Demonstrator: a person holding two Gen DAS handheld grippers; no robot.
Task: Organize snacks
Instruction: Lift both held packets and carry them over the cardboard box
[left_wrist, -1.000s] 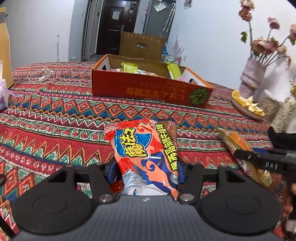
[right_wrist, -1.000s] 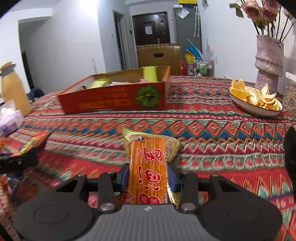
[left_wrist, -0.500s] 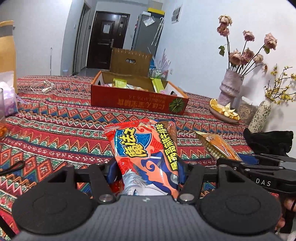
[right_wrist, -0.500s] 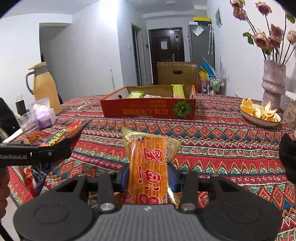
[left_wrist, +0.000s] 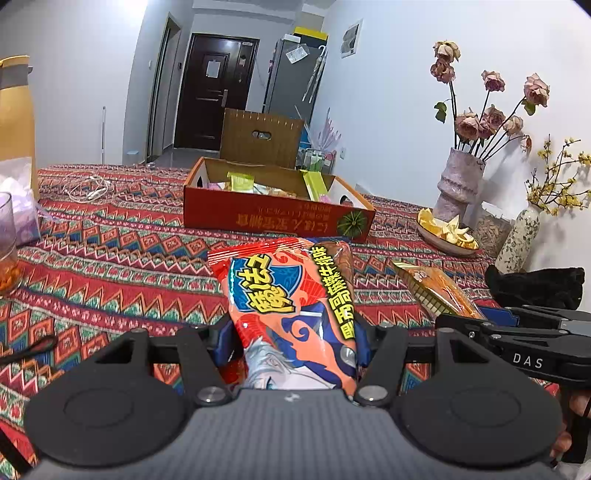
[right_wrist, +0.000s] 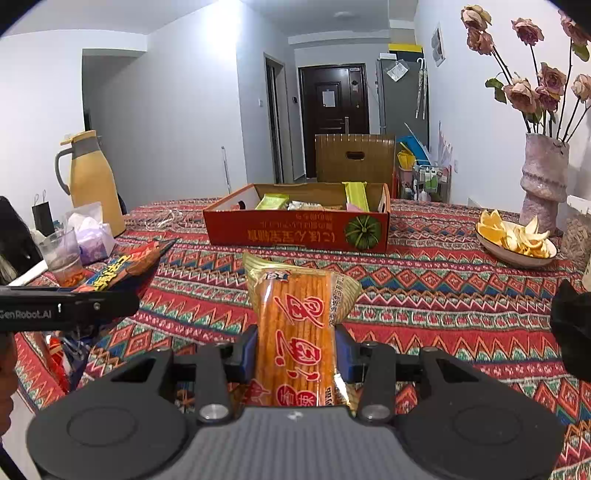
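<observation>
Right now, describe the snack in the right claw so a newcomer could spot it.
Start at the red cardboard box on the patterned tablecloth. Nearer the camera, the right claw clamps a clear packet of orange sticks. Unlike the red-and-blue snack bag, its contents show through.

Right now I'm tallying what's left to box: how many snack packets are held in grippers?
2: a red chip packet in the left gripper, an orange stick-snack packet in the right gripper. Neither is boxed yet.

A table (right_wrist: 424, 295) under a patterned cloth bears a red box (right_wrist: 295, 229), thermos (right_wrist: 94, 181), vase (right_wrist: 543, 181) and peel plate (right_wrist: 515, 254).
</observation>
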